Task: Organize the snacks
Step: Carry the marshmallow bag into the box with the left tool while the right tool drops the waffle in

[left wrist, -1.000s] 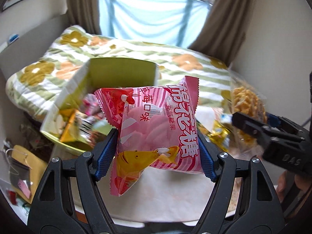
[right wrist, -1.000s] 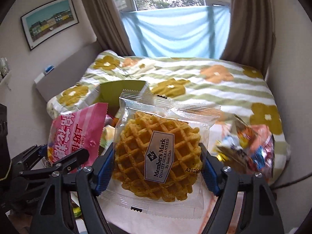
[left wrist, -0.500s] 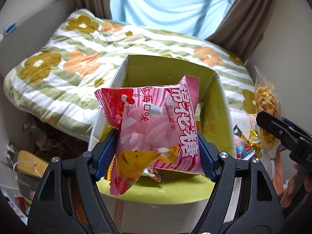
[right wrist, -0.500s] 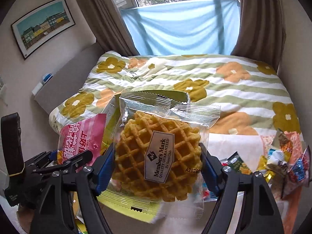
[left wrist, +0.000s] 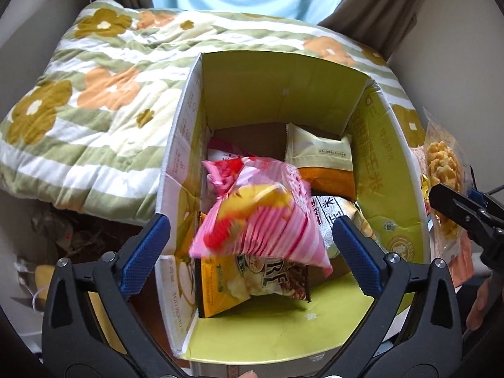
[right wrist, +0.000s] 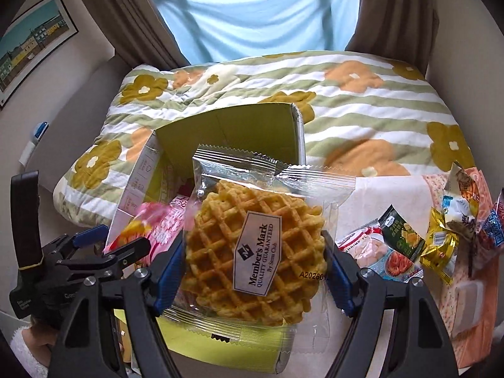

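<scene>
Over the green box (left wrist: 375,145), left gripper (left wrist: 252,236) has spread, dropping pink bag (left wrist: 261,217); right gripper (right wrist: 252,267) stays clamped on waffle (right wrist: 255,252).

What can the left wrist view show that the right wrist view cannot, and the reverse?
Only the left wrist view looks down into the green cardboard box, showing the white and orange packet and yellow snack bag inside, with the left gripper open. Only the right wrist view shows the loose snack packets on the table and the framed picture. Both show the blurred pink striped bag, clear-wrapped waffle and flowered quilt.
</scene>
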`<state>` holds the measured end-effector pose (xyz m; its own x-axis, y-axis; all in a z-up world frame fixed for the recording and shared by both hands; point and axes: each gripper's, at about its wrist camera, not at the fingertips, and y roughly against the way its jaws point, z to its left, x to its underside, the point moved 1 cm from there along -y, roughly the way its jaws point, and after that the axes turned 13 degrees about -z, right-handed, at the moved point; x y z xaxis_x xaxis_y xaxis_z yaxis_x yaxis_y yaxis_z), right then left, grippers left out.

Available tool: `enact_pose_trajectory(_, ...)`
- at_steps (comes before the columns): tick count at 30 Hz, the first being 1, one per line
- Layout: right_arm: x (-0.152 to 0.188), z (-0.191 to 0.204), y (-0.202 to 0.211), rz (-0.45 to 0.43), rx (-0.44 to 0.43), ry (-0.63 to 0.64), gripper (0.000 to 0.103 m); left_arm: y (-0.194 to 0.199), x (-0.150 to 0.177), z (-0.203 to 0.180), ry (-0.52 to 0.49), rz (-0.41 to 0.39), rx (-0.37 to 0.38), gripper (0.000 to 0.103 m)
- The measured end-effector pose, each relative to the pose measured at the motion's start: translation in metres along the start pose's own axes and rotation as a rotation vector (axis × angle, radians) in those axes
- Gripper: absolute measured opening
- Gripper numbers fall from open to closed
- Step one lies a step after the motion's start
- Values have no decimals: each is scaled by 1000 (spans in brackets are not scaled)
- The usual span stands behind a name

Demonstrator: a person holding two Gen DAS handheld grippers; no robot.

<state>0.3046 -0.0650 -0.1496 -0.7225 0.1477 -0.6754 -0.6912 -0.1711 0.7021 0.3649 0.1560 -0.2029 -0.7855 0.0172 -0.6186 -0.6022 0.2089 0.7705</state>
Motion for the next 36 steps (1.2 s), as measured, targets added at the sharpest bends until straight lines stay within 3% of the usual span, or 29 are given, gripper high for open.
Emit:
enact_pose_trajectory(5, 8, 11, -1, 10, -27, 98, 74, 18, 5, 14, 76, -22, -10, 102)
enact_pose_trajectory(14, 28, 27, 2, 3, -85, 152, 75, 37, 10, 22, 113, -57, -56, 102)
enact_pose_trajectory(17, 30, 25, 1, -3, -91, 149, 77, 43, 13, 27, 139, -69, -54, 102)
enact_pose_trajectory(18, 30, 25, 2, -10, -96, 143, 83, 44, 13, 29, 142, -74, -54, 102)
enact_pose_trajectory(19, 30, 24, 3, -21, -103, 133, 90, 45, 13, 29, 144, -79, -56, 102)
enact_pose_trajectory(21, 29, 22, 6, -57, -110, 111, 94, 48, 15, 30, 146, -83, -59, 102)
enact_pose_trajectory(36, 41, 32, 41, -125, -46, 94, 94, 65, 19, 15, 61, -113, 28, 102)
